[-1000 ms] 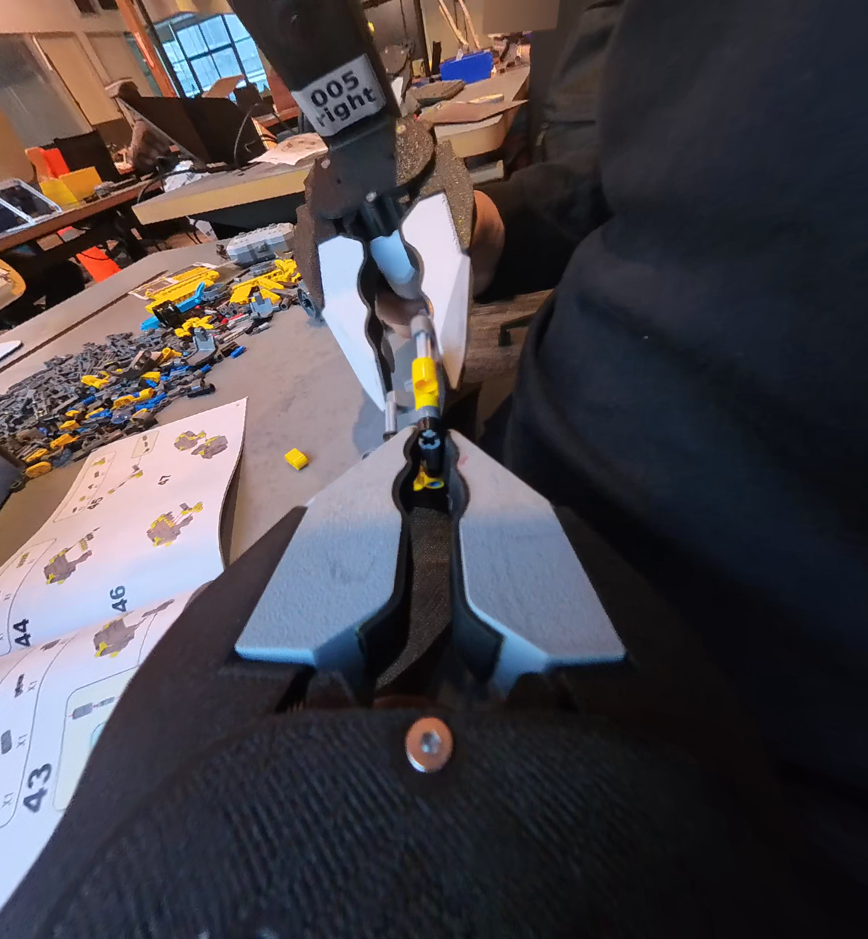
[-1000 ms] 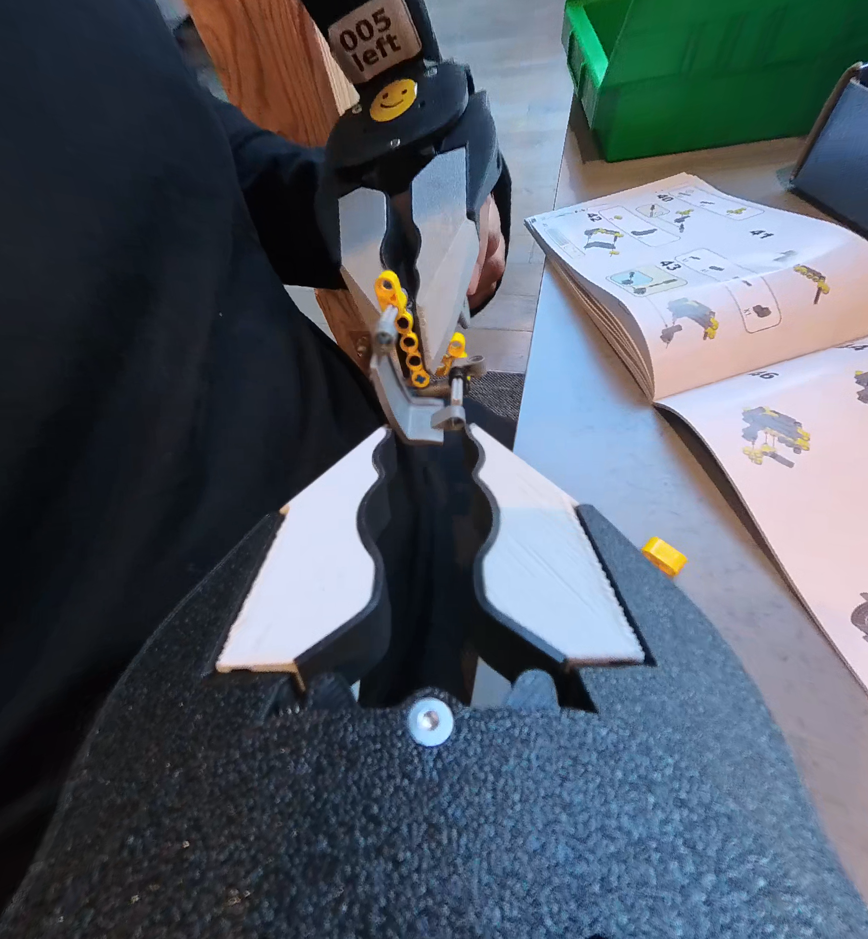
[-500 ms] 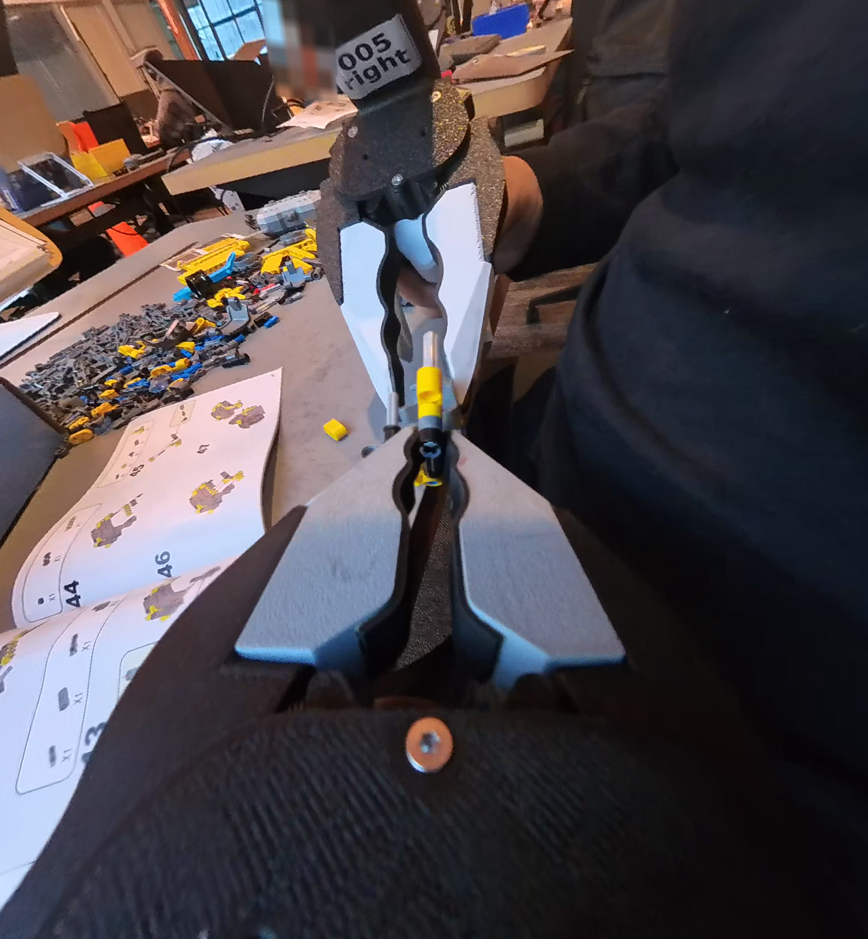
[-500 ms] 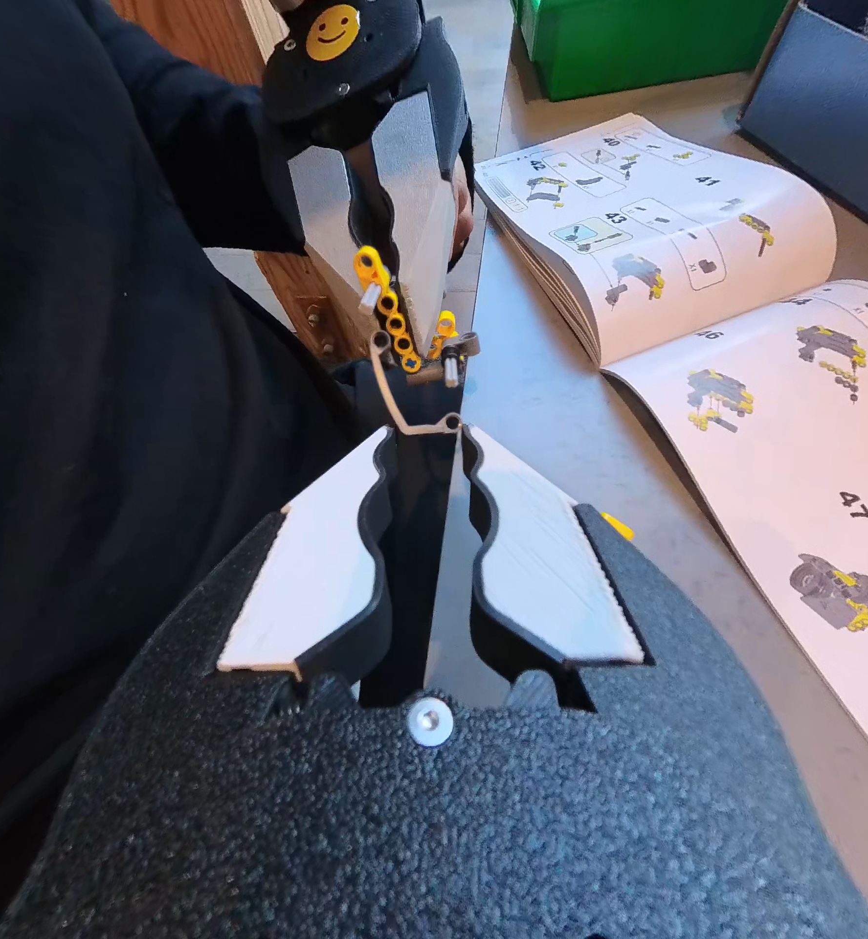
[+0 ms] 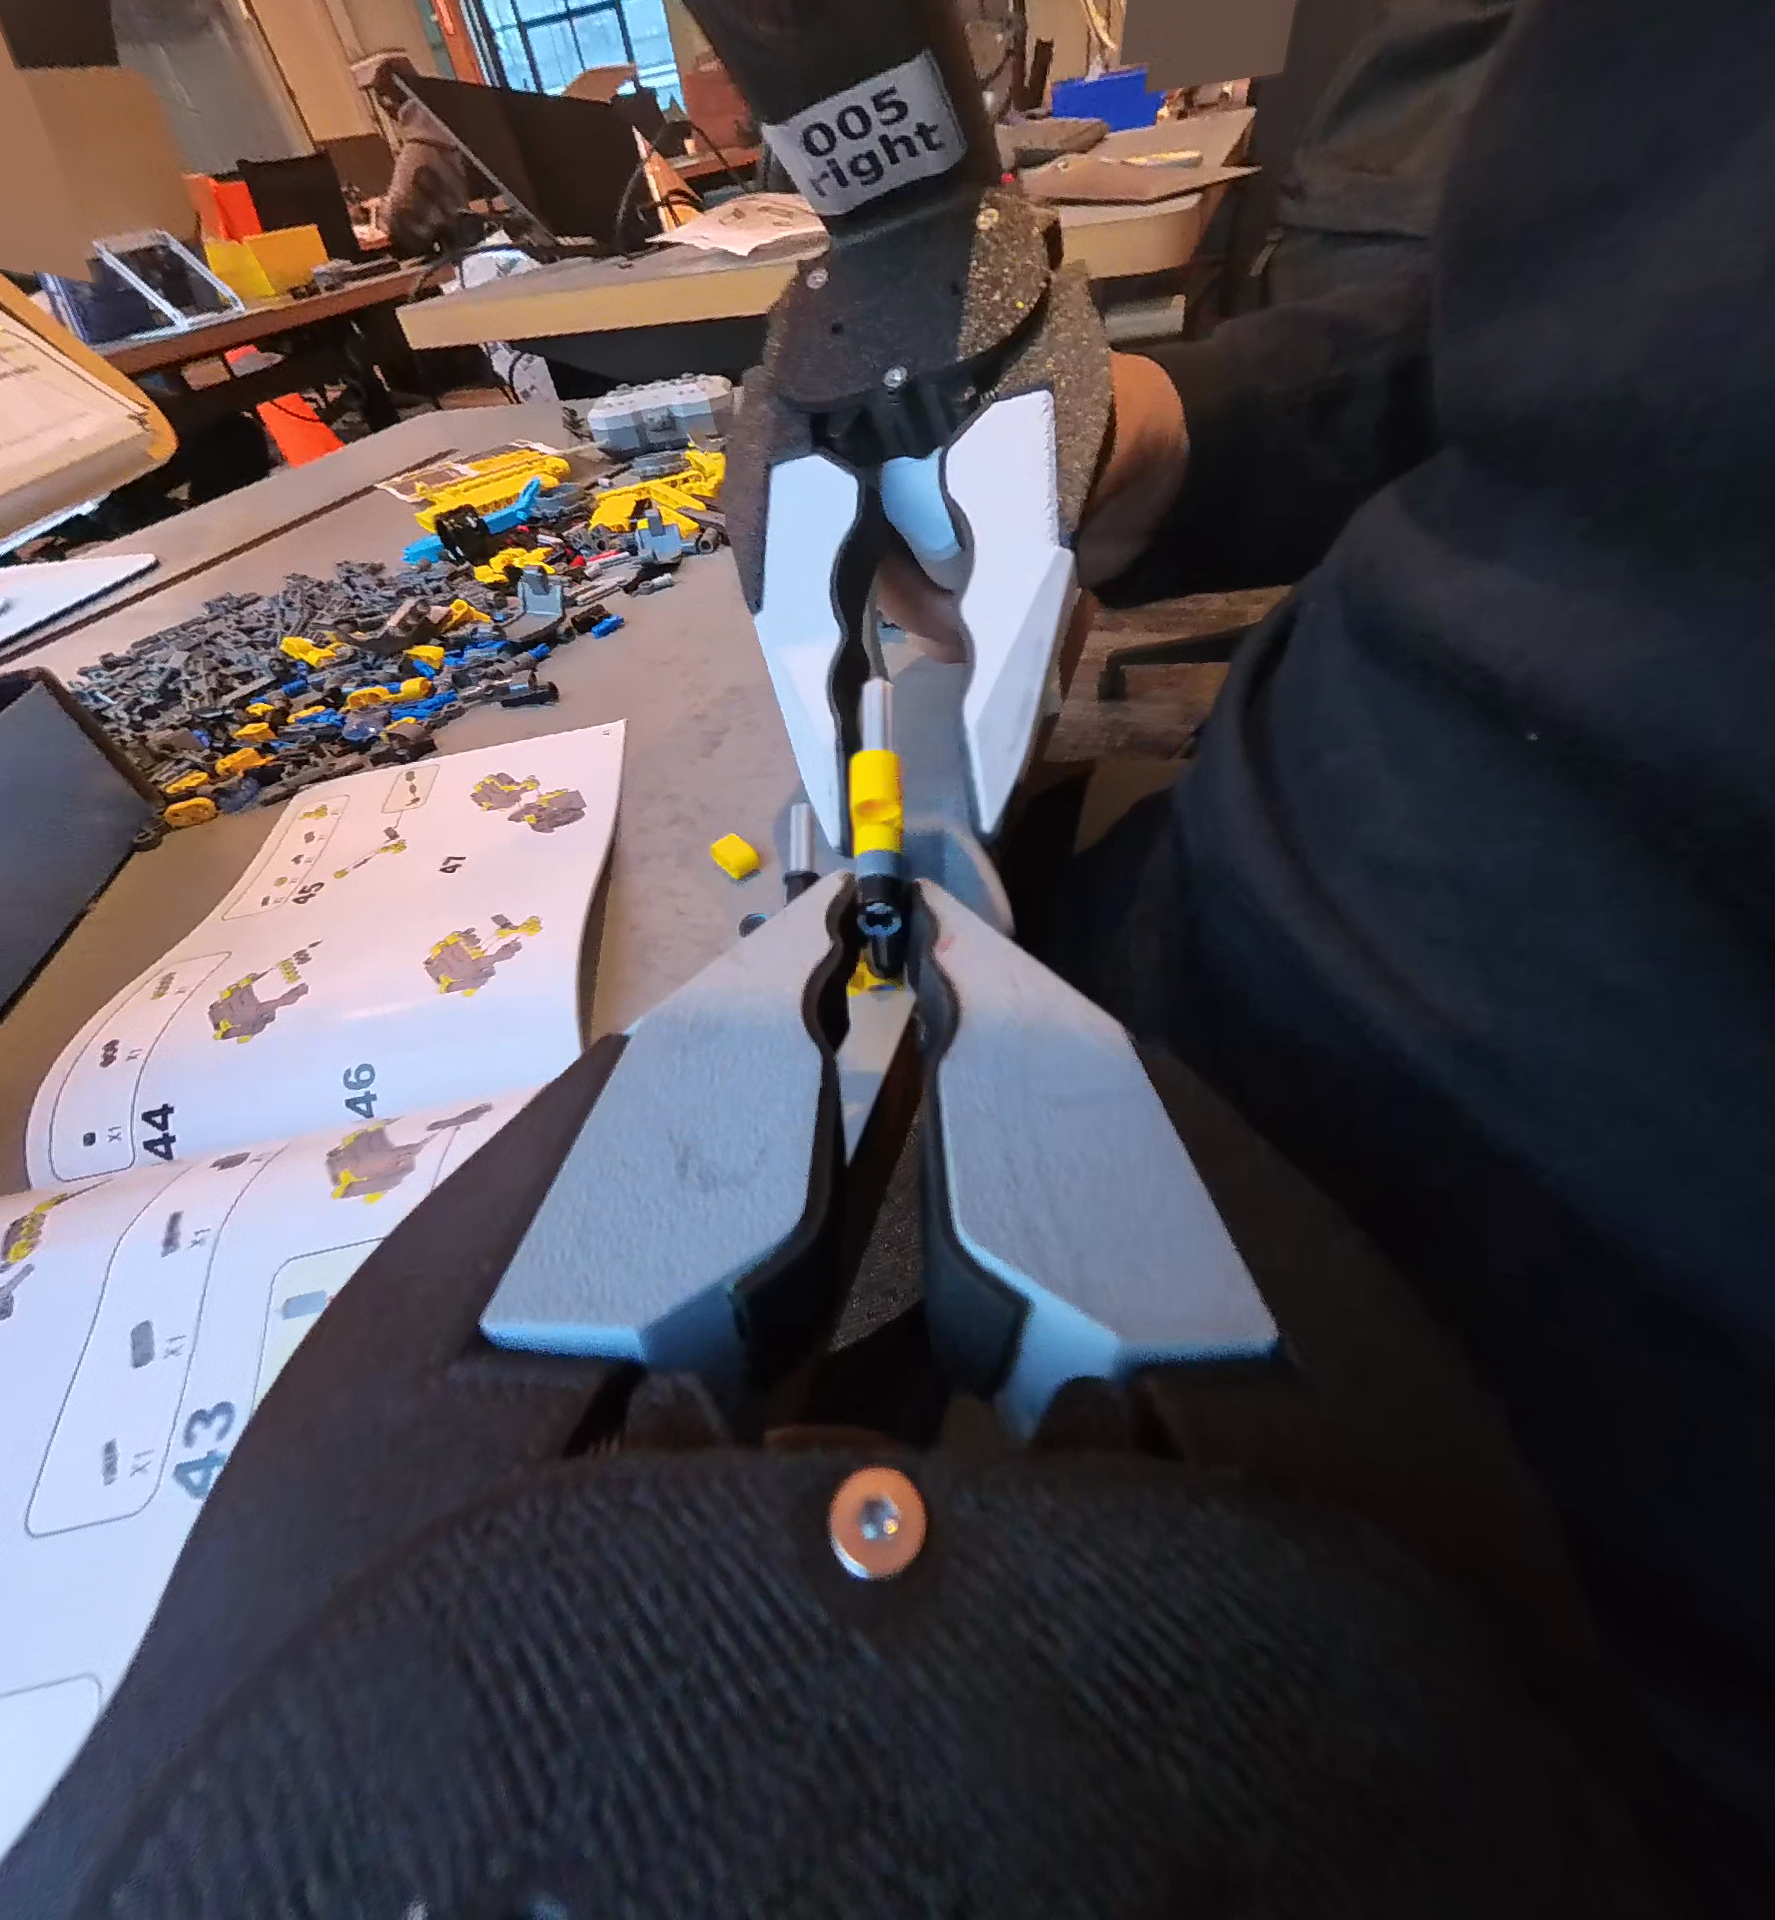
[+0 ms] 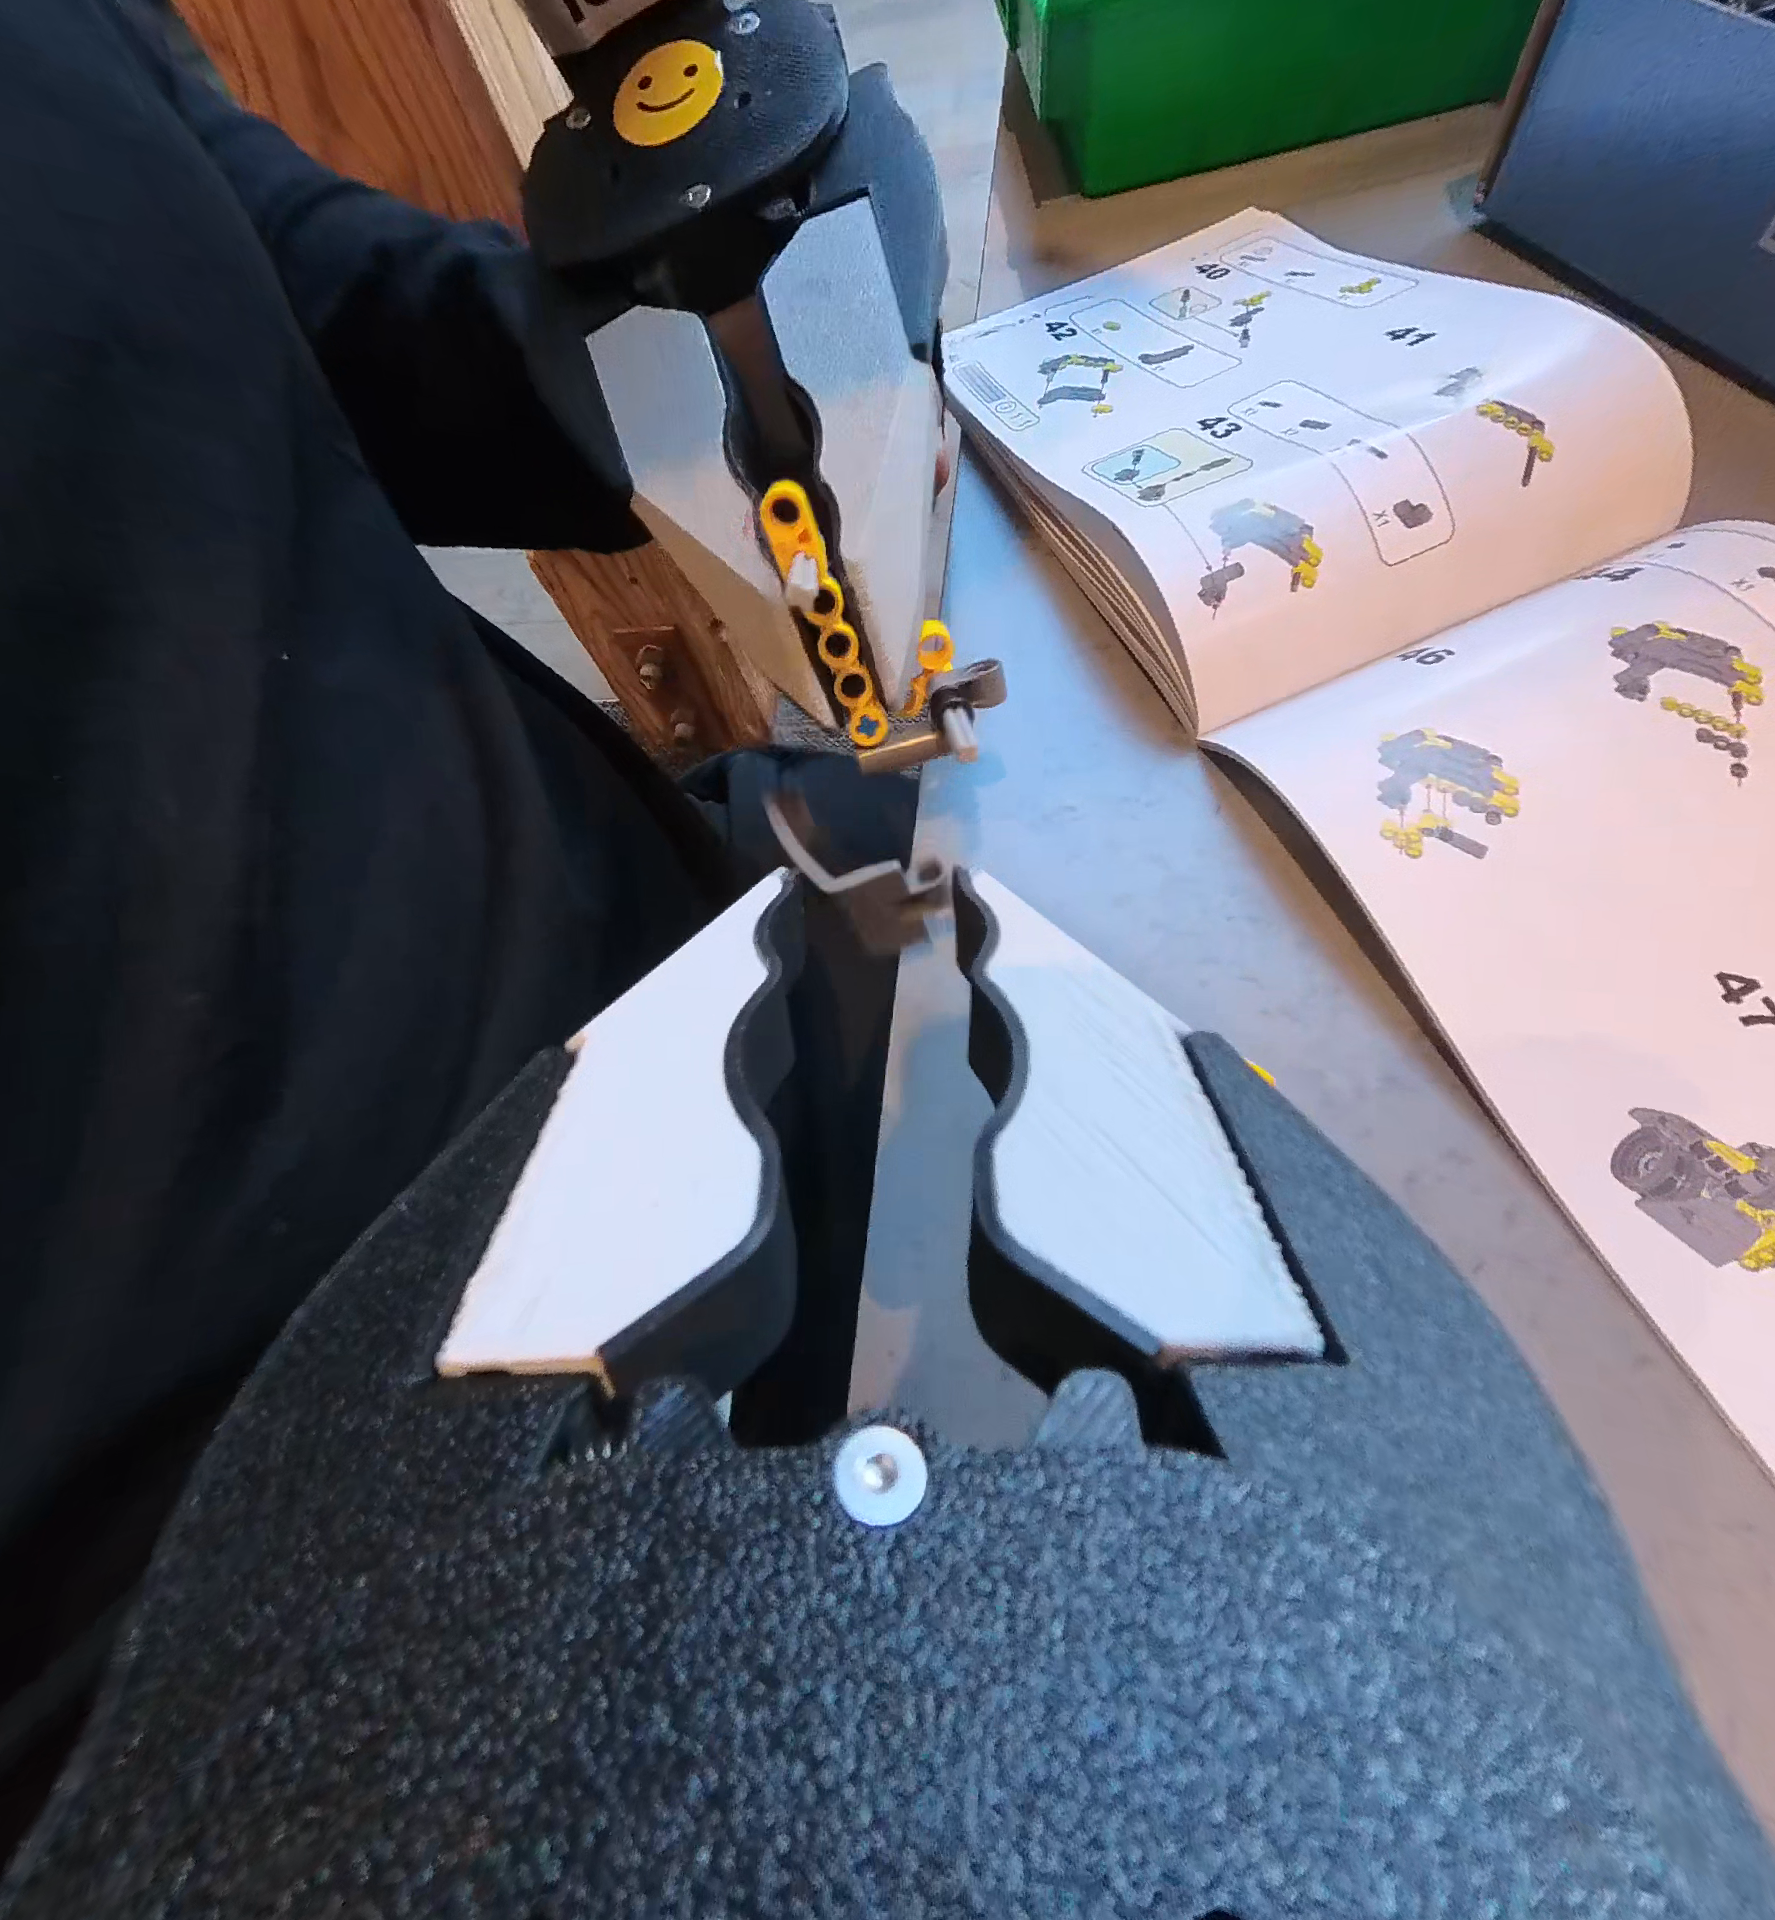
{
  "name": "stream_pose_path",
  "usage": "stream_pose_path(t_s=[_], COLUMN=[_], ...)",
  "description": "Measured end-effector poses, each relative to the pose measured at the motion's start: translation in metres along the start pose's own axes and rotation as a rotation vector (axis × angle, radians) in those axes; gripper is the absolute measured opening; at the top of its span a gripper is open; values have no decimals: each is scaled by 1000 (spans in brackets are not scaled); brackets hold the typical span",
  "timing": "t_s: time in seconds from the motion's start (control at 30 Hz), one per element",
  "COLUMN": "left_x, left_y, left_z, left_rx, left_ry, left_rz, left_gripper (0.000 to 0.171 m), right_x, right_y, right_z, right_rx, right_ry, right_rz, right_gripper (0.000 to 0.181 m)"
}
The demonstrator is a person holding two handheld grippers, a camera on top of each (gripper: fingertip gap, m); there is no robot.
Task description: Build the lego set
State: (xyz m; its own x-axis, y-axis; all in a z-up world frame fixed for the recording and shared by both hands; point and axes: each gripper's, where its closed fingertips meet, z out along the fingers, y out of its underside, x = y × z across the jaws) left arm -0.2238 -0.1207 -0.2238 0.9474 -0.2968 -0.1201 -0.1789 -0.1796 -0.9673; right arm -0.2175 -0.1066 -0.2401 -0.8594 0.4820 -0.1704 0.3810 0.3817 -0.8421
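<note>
On the bench (image 5: 696,665), at its far left edge in the left wrist view, a dark box (image 5: 0,852) is seen from outside only, so its contents cannot be told. Beside it an open instruction booklet (image 5: 343,935) lies flat, and behind the booklet a loose pile of grey, blue and yellow building pieces (image 5: 322,675) is spread directly on the surface, in no container. A single small yellow piece (image 5: 734,855) lies apart from the pile, near the bench's front edge.

Just right of that piece, off the bench edge and in front of a person's dark clothing, the left gripper (image 5: 878,914) is closed tight on a small assembly: a yellow perforated beam (image 6: 823,613) is pinched between its jaws, and a grey axle with a yellow connector (image 5: 875,790) projects beyond the tips. The right gripper (image 6: 875,883) faces it tip to tip. Its jaws are nearly closed, and a thin grey angled piece (image 6: 821,868) is pinched at the very tips. A slight gap is seen between this piece and the assembly, with the two roughly in line.

At the bench's far edge in the right wrist view, a green bin (image 6: 1278,73) stands with its inside hidden.
</note>
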Motion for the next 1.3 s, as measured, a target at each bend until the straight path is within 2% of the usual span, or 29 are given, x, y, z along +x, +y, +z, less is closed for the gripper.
stream_pose_path(t_s=[0.13,0.2,0.3,0.4,0.47,0.53,0.63,0.67,0.73,0.8,0.97,1.17,1.23,1.3], left_x=[-7,-11,-12,-4,-3,-4,-4,-2,8,22,60,89,102,115], left_y=[-1,1,6,1,3,7,13,14,15,23,45,31,34,40], left_z=[1,2,0,-10,-15,-19,-28,-33,-45,-59,-91,-108,-107,-108], left_rx=[21,22,32,84,80,58,38,37,39,-6,-122,-84,-86,-110], left_ry=[-12,-28,-40,-29,-26,-28,-68,-97,-149,-210,-346,-403,-413,-430], left_rz=[-43,-67,-104,-122,-122,-127,-161,-172,-191,-209,-248,-229,-246,-254], left_gripper=[6,6,6,6,6,6,7,6,6,7,7,7,7,7], right_x=[3,11,19,16,9,12,28,27,17,17,35,50,48,22], right_y=[2,4,4,-2,-8,-20,-37,-40,-37,-32,-30,-33,-39,-42], right_z=[3,4,3,-2,-8,-20,-43,-46,-38,-28,-23,-31,-38,-42], right_rx=[-17,-28,-22,33,87,186,356,378,327,262,205,181,218,300], right_ry=[4,39,63,19,-71,-119,-81,-74,-84,-18,206,438,522,522], right_rz=[16,43,93,100,108,137,140,115,55,-15,-142,-244,-242,-196], right_gripper=[26,14,17,18,14,6,9,10,13,20,21,21,27,34])
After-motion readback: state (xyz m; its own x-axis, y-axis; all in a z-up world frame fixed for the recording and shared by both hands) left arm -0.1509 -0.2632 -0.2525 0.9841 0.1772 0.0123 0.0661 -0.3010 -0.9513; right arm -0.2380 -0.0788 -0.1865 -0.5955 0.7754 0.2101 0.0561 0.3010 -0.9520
